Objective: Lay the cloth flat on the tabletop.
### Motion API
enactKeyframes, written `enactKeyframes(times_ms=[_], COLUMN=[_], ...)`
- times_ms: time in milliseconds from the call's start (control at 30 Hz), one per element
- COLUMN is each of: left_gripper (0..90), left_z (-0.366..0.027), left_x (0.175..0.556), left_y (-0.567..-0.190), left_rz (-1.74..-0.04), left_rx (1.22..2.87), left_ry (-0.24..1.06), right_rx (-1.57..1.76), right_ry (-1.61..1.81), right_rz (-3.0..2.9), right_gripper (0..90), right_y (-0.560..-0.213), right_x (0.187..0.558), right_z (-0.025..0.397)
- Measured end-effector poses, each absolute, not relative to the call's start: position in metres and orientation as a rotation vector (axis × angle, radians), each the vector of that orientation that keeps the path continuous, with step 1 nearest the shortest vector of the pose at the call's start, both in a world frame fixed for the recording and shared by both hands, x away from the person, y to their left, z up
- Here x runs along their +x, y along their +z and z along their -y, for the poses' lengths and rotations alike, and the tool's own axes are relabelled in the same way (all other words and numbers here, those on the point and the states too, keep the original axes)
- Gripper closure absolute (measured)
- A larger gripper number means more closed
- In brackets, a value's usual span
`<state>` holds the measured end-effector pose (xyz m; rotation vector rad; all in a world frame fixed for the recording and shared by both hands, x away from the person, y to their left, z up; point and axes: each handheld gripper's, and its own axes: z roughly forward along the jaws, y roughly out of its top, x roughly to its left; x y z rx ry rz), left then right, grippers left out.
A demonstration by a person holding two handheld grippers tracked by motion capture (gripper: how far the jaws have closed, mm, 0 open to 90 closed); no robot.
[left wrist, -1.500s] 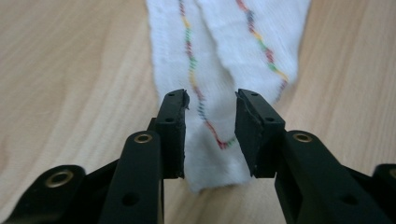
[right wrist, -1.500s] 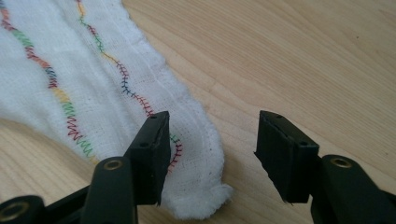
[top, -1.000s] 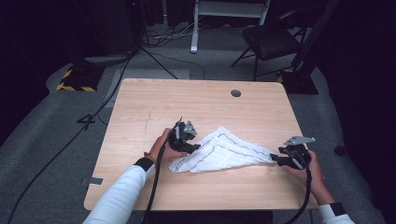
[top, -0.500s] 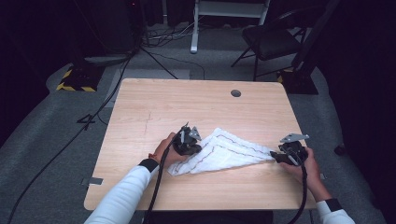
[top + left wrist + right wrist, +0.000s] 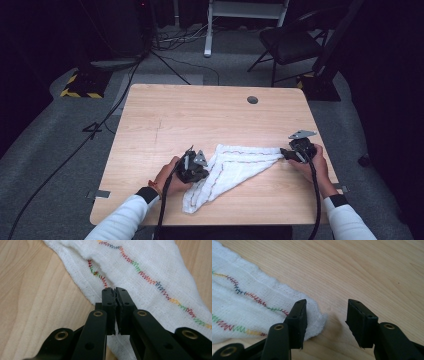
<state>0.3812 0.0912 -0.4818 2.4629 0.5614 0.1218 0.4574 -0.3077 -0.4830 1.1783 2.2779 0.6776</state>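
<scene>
A white cloth (image 5: 235, 167) with multicolour zigzag stitching lies folded in a rough triangle on the wooden table (image 5: 200, 115), near its front edge. My left gripper (image 5: 200, 170) sits at the cloth's left edge. In the left gripper view its jaws (image 5: 115, 291) are shut on the hem of the cloth (image 5: 150, 265), right beside the stitching. My right gripper (image 5: 287, 154) is at the cloth's right corner. In the right gripper view it (image 5: 327, 307) stands open, one jaw over the cloth (image 5: 244, 307) and the corner tip lying loose between the jaws.
A round cable hole (image 5: 252, 100) sits near the table's far edge. On the floor beyond are a dark chair (image 5: 290, 42), a white stand (image 5: 245, 10), cables and a yellow-black striped base (image 5: 80, 90).
My left gripper has drawn back toward the near edge with the cloth's edge, and the cloth's left part now trails down to the front. The right gripper has shifted slightly left.
</scene>
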Motion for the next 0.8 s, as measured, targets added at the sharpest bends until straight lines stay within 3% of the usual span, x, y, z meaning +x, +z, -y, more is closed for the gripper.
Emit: enactKeyframes(times_ms=[133,267,433,633,800], left_gripper=[80.5,60.5,47.6,40.3,39.2], left_z=[-0.092,-0.09,-0.086,-0.072,-0.056], left_x=[0.38,0.386,0.418,0.452,0.475], left_y=[-0.482,-0.48,-0.469,-0.468,-0.479], left_rz=[-0.574,-0.595,-0.664,-0.712,-0.738], left_rx=[2.447,2.419,2.346,2.305,2.313], left_ry=[0.099,0.129,0.249,0.278,0.282], right_rx=[1.177,1.162,1.192,1.216,1.277], right_ry=[0.697,0.714,0.781,0.783,0.795], right_rz=[-2.272,-2.271,-2.254,-2.266,-2.298], right_gripper=[51.7,52.1,53.8,51.8,47.6], right_y=[-0.484,-0.484,-0.481,-0.483,-0.485], right_x=[0.465,0.467,0.466,0.466,0.466], right_z=[0.302,0.3,0.306,0.306,0.311])
